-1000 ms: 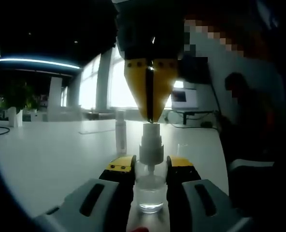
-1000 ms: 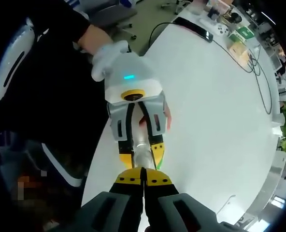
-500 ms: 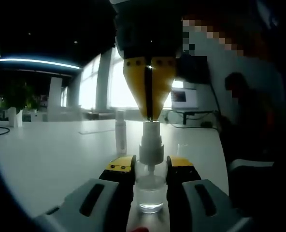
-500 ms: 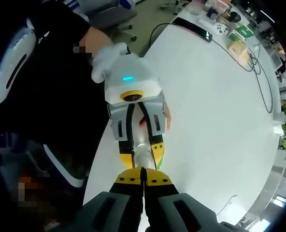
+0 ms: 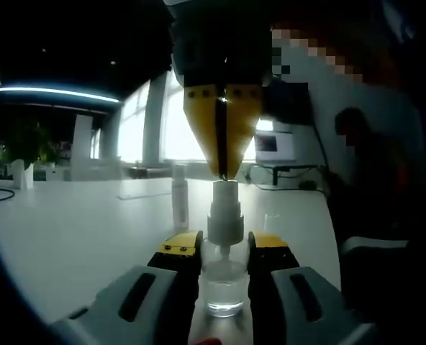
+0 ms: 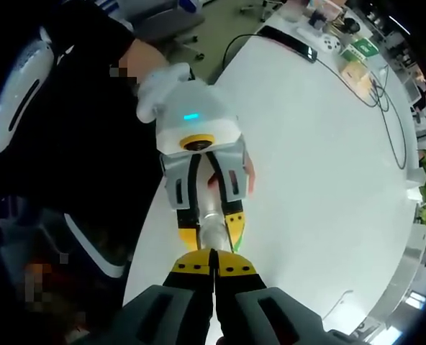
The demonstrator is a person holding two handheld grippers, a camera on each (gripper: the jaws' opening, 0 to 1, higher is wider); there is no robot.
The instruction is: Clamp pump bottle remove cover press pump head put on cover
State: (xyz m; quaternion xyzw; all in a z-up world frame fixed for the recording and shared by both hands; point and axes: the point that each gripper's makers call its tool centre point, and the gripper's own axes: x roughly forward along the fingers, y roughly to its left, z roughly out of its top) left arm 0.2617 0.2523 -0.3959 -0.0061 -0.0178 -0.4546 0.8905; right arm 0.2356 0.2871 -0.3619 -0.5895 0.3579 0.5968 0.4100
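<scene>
**Barely any movement: press looks like it's on the way up, cover not back on yet**

Biggest thing first: the white table [image 6: 328,165] and the whole setup look the same as half a second ago. The only real shift was before that: a second back the right gripper [image 5: 224,172] sat a touch lower over the pump head [image 5: 224,192], and now its pressed-together tips rest at the top of it. My read is the pump is mid-press or being released, so putting the cover on comes next.

The left gripper [image 5: 224,248] is pinching the clear pump bottle [image 5: 224,284] at the neck, bottle standing upright on the table near its edge.

The left gripper view gives the side-on look: the head, the clear body, and a second slim bottle [image 5: 179,201] standing behind. The right gripper view looks straight down instead, showing the gloved hand [image 6: 162,86] on the left gripper and a cable [image 6: 386,108] across the far table.
</scene>
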